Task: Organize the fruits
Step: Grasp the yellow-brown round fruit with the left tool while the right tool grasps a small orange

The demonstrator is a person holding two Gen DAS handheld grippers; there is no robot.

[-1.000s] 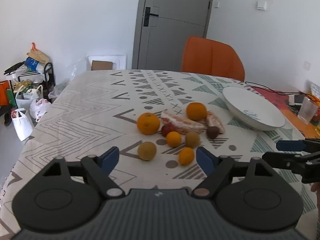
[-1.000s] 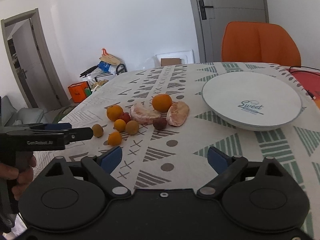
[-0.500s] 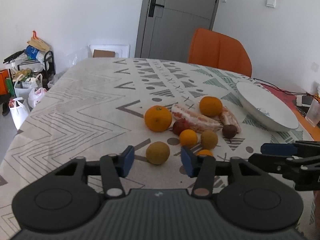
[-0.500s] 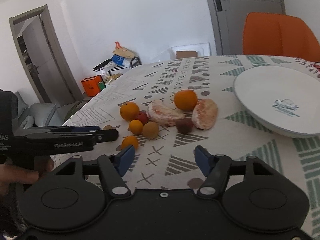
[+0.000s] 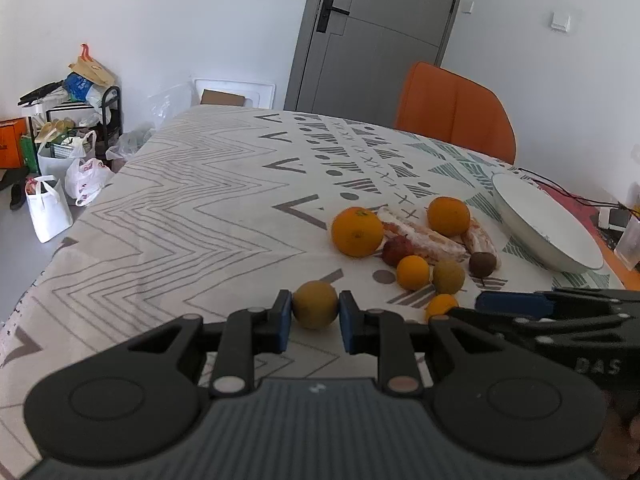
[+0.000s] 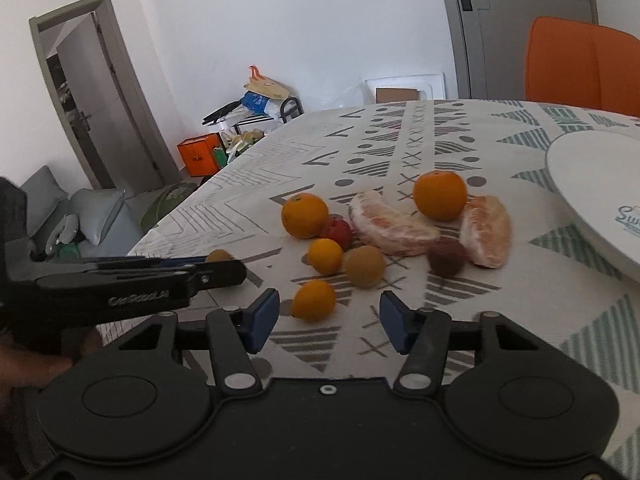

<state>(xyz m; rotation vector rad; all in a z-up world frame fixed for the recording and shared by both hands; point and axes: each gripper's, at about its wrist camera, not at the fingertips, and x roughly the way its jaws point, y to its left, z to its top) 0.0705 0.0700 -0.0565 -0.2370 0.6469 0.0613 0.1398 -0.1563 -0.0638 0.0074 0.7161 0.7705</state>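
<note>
Your left claw (image 5: pixel 315 315) is pinching the yellow-green fruit (image 5: pixel 315 304), one blue pad on each flank, with the fruit apparently resting on the table (image 5: pixel 180 216) near its front edge. The pads sit about at the fruit's widest girth, which is where you want them; judging by its round shape, a grip any higher would likely let it squirt out. Lift it straight up before you swing toward the white plate (image 5: pixel 540 224) at the far right, so it clears the cluster of oranges and citrus segments between.

To the right, your right claw (image 6: pixel 326 322) is closing, and the small orange fruit (image 6: pixel 314 300) sits just ahead of the gap, closer to the left pad, with neither pad on it. Ease forward and shift a little left so the fruit sits centred between the pads before they meet it. Watch the brownish fruit (image 6: pixel 365 266) just behind: nudging it could roll the small ones apart. Keep both claws well apart while carrying to the plate.
</note>
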